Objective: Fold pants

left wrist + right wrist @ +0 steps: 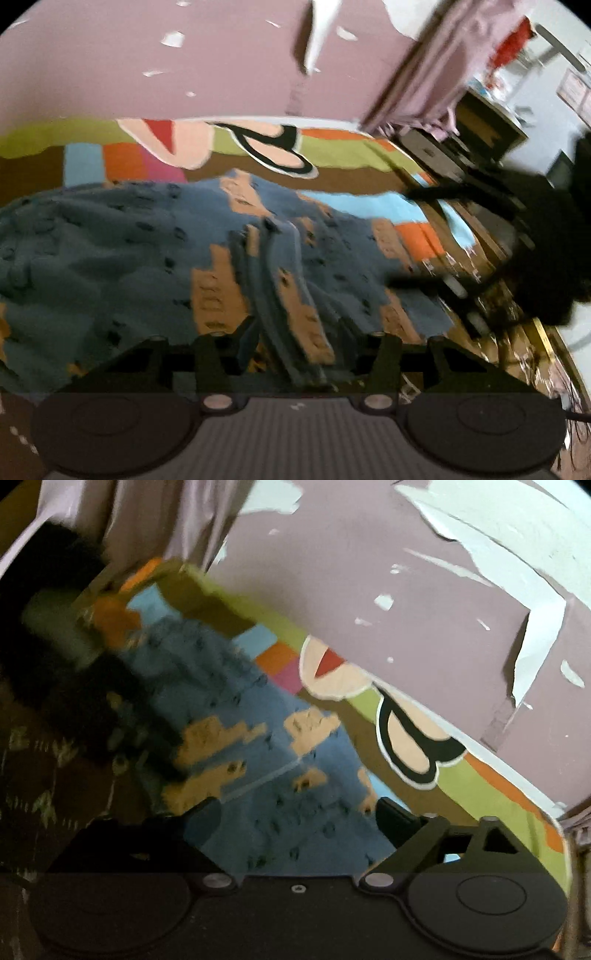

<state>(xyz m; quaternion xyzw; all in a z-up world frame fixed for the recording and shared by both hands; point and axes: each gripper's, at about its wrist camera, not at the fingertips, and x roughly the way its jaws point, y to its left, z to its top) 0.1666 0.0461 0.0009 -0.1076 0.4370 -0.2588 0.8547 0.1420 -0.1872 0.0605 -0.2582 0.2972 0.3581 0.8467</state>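
Note:
The pants (122, 258) are blue with tan patches and small dark prints. They lie spread and wrinkled on a colourful cartoon bedsheet (332, 153). My left gripper (306, 343) hovers low over them with its fingers apart. A raised fold of the cloth (284, 314) runs between the fingers, and the pads do not press on it. In the right wrist view the pants (229, 686) stretch away up-left, and my right gripper (299, 819) stands wide open above them with only flat cloth below. The picture is blurred.
A purple wall (147, 55) with peeling paint borders the bed's far side. A lilac curtain (436, 74) and dark wooden shelves (480, 125) stand at the right. A dark blurred shape (546, 251) sits past the bed's right edge, and another (55, 672) at the left.

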